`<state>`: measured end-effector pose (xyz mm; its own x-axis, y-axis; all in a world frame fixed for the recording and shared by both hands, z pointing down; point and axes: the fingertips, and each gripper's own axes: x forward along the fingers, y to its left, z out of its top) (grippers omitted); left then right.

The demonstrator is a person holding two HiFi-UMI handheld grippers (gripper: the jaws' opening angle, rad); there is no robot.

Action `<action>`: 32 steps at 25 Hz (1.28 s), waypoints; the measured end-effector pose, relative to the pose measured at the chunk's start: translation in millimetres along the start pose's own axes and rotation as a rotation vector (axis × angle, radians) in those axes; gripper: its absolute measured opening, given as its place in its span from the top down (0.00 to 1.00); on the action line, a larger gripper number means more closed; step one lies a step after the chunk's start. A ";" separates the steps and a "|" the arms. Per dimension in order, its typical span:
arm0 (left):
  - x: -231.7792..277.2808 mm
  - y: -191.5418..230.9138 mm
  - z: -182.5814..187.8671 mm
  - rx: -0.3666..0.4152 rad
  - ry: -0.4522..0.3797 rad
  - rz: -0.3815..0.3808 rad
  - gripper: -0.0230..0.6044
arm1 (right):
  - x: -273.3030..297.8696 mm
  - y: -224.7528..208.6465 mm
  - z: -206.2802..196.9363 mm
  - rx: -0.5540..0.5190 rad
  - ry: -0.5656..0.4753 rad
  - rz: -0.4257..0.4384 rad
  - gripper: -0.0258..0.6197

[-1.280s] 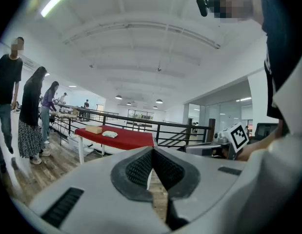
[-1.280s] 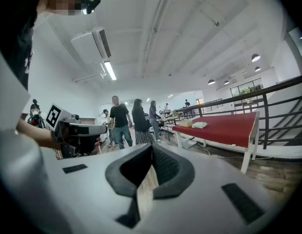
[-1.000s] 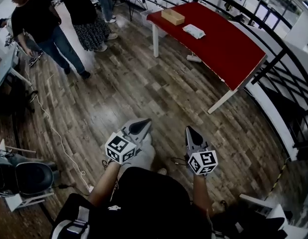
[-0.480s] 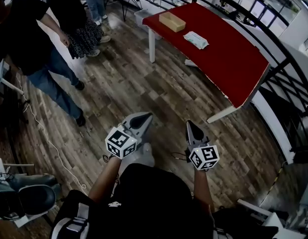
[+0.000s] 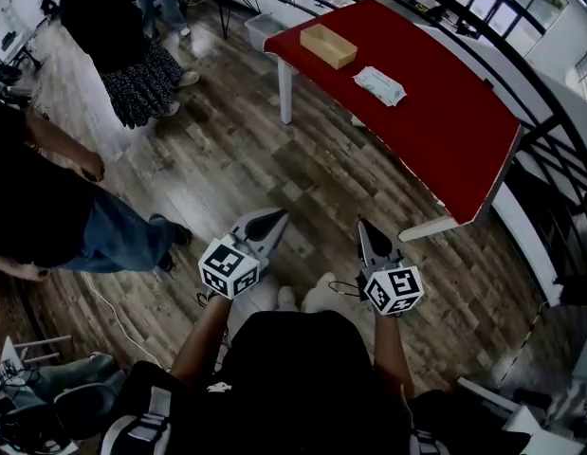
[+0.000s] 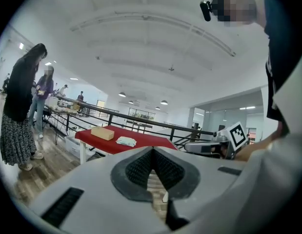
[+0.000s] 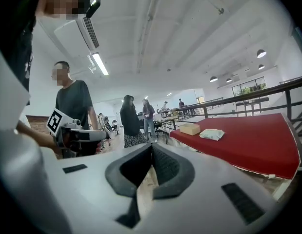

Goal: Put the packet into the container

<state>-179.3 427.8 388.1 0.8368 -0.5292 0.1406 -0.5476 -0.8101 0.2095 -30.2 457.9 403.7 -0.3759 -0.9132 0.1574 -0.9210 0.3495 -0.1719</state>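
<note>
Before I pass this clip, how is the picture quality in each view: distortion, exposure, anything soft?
Head view: fisheye bends the railing, corners darken, yet the red table, packet and container read sharp. Left gripper view: round black vignette, pale ceiling, the left gripper soft up close. Right gripper view: same round frame, a ceiling light strip glares, the right gripper blurs.

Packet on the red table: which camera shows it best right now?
The head view: it looks down on the whole packet, lying flat on the red table, apart from the container. The left gripper view and the right gripper view show it only from a low side angle, small and far off.
</note>
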 end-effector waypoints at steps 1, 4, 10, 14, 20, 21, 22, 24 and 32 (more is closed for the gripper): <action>8.7 8.2 -0.4 -0.007 0.006 -0.005 0.96 | 9.5 -6.2 0.1 0.000 0.007 -0.002 0.93; 38.2 31.5 -0.5 -0.014 0.026 -0.017 0.96 | 40.0 -30.1 2.2 0.004 0.020 -0.010 0.93; 113.7 83.6 11.5 -0.003 0.051 -0.020 0.96 | 112.0 -93.6 16.2 0.018 0.004 -0.010 0.93; 182.1 119.5 35.7 0.021 0.053 -0.024 0.96 | 166.2 -146.3 37.3 0.020 0.004 0.004 0.93; 274.6 175.6 72.7 0.036 0.031 0.003 0.96 | 239.0 -226.4 75.7 -0.001 0.031 0.039 0.93; 286.0 182.2 77.8 0.035 0.030 0.007 0.96 | 248.5 -237.4 81.4 0.000 0.034 0.044 0.93; 297.1 188.7 82.7 0.035 0.033 0.011 0.96 | 258.1 -247.7 86.3 0.002 0.038 0.049 0.93; 319.2 203.3 91.1 0.033 0.037 0.023 0.96 | 277.9 -267.0 92.6 0.007 0.049 0.068 0.93; 385.6 244.9 105.5 0.022 0.052 0.050 0.96 | 332.6 -327.5 98.6 0.005 0.089 0.104 0.93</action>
<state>9.6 -1.3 391.6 0.8067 -0.5559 0.2004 -0.5881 -0.7885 0.1798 156.5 19.0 416.4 -0.4769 -0.8498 0.2246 -0.8763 0.4397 -0.1969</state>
